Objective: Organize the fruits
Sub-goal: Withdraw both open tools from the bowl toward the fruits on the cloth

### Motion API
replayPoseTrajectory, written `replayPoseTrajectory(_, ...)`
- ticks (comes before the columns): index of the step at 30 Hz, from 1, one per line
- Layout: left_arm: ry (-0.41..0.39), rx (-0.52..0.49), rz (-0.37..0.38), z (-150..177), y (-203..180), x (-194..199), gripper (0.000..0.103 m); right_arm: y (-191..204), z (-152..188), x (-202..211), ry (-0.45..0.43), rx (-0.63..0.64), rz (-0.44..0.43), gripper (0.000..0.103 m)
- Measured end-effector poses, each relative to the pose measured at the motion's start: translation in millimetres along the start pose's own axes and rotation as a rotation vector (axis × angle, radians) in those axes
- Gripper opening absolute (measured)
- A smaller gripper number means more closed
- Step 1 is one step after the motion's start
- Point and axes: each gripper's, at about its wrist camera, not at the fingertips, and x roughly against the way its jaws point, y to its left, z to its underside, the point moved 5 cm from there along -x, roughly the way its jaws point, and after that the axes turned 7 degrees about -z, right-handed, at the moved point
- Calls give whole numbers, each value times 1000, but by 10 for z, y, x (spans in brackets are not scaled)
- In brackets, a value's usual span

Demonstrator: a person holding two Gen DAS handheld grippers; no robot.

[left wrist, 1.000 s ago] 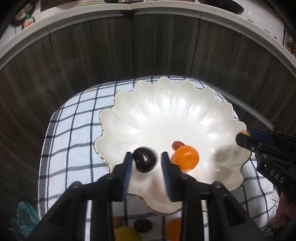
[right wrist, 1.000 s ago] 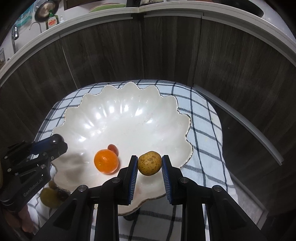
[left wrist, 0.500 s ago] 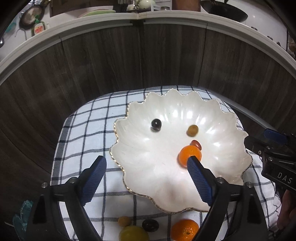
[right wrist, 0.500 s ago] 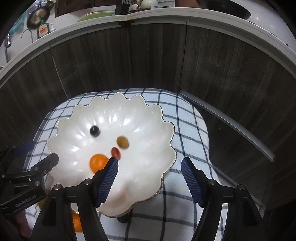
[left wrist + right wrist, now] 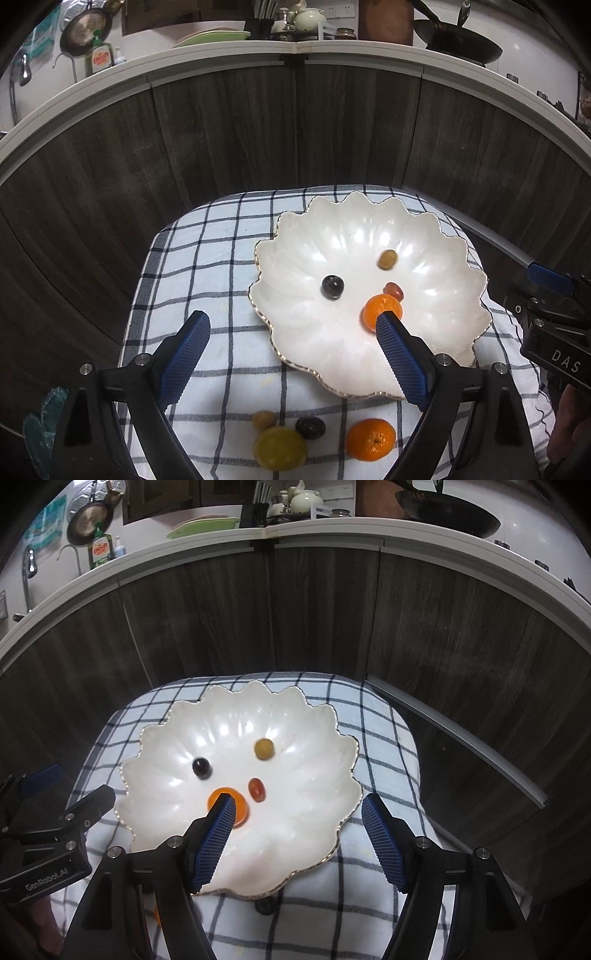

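A white scalloped bowl sits on a checked cloth. In it lie a dark plum, a brown-yellow fruit, a small red fruit and an orange. On the cloth before the bowl lie an orange, a dark fruit, a yellow fruit and a small brown fruit. My left gripper is open and empty above the bowl's near left rim. My right gripper is open and empty above the bowl's near right part.
The checked cloth covers a small raised surface with dark wooden cabinet fronts behind it. A white counter above holds dishes, a soap bottle and a wok. The right gripper's body shows at the right edge of the left wrist view.
Both grippers opened, dropping the dark plum and the brown-yellow fruit into the bowl. Both have pulled back and up from the bowl. The two fruits rolled a little farther in.
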Motion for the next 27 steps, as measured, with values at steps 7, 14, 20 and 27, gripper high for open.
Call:
replayPoseTrajectory(7,3,4,2,132,22,98,92,41,67,99,-10,13,-6,72)
replayPoseTrajectory(14,7,6,0,243,40,149,92,89,168,159,-6,25,-11,72)
replayPoseTrajectory(20,1,-2,-5,364,111,219,92,159,279,188,1,33,-18,72)
replayPoseTrajectory(27,4,-11,-3,494,222,270,92,287,396,240,0,46,-29,72)
